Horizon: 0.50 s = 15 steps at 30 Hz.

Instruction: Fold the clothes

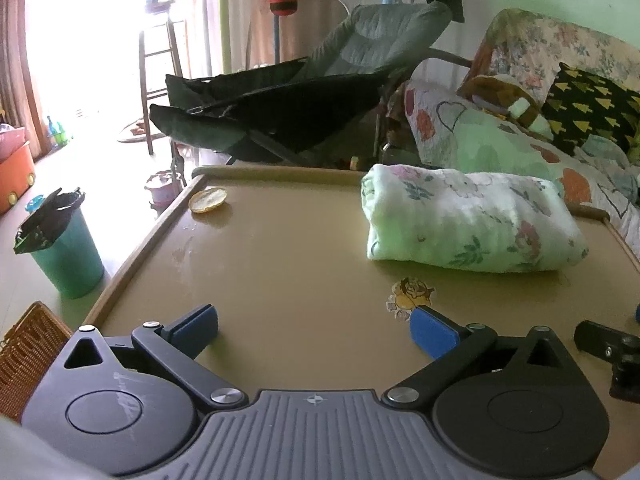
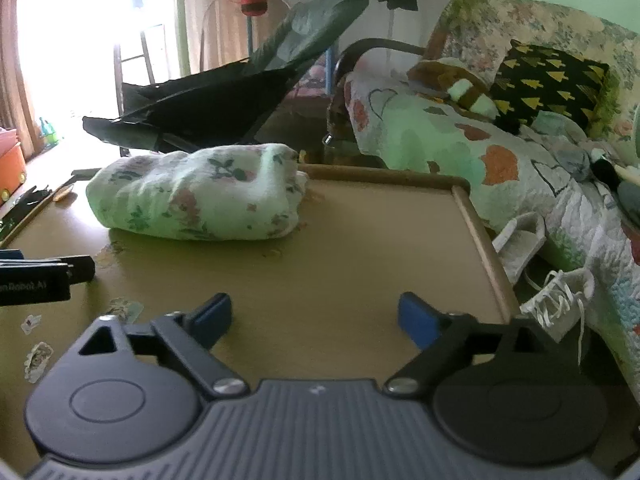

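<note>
Folding looks finished from the left wrist: floral cloth [image 1: 472, 218] sits bundled on the table [image 1: 280, 248], left gripper [image 1: 314, 334] spread wide, empty. Right wrist agrees (nothing else visibly awaits folding), right gripper [image 2: 316, 320] apart, clear of the bundle.

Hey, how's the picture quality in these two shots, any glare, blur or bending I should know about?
Left wrist view: the window at upper left is blown out white, washing the floor; fisheye bends the table edge; the folded floral cloth is fairly sharp. Right wrist view: same glare at upper left, overall softer, with a greenish cast on the cloth.
</note>
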### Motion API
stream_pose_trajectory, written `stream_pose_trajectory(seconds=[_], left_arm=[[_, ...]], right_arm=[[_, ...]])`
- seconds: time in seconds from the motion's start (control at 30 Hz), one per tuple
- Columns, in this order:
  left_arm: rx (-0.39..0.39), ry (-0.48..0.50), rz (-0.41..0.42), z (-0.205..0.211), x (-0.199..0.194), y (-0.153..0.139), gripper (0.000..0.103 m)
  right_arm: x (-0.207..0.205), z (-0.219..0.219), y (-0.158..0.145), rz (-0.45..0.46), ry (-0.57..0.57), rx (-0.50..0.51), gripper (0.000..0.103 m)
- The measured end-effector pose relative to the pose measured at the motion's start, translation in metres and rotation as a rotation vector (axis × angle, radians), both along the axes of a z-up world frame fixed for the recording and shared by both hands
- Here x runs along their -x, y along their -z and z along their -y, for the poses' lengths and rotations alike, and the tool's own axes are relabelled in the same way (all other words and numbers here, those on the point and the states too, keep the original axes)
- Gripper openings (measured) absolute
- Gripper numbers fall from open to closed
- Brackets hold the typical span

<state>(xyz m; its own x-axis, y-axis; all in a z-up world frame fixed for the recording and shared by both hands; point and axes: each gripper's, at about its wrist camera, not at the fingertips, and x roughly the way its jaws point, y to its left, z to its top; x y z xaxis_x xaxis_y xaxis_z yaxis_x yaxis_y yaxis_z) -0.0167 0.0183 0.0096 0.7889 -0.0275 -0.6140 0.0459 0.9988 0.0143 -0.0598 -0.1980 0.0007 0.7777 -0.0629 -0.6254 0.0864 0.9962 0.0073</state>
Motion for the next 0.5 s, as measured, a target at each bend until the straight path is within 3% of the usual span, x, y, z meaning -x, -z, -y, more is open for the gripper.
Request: stream_pose_trajectory(seconds=[0.17, 0.5], left_arm=[[0.001, -0.002, 0.000, 0.0022, -0.0023, 0.0002, 0.103], [0.003, -0.004, 0.001, 0.0030, -0.0005, 0.0008, 0.103]], right_arm=[[-0.0021, -0.0002, 0.0012, -0.010, 0.003, 0.001, 0.103], [-0.0024, 0.0002, 0.0018, -0.014, 0.002, 0.000, 0.103]])
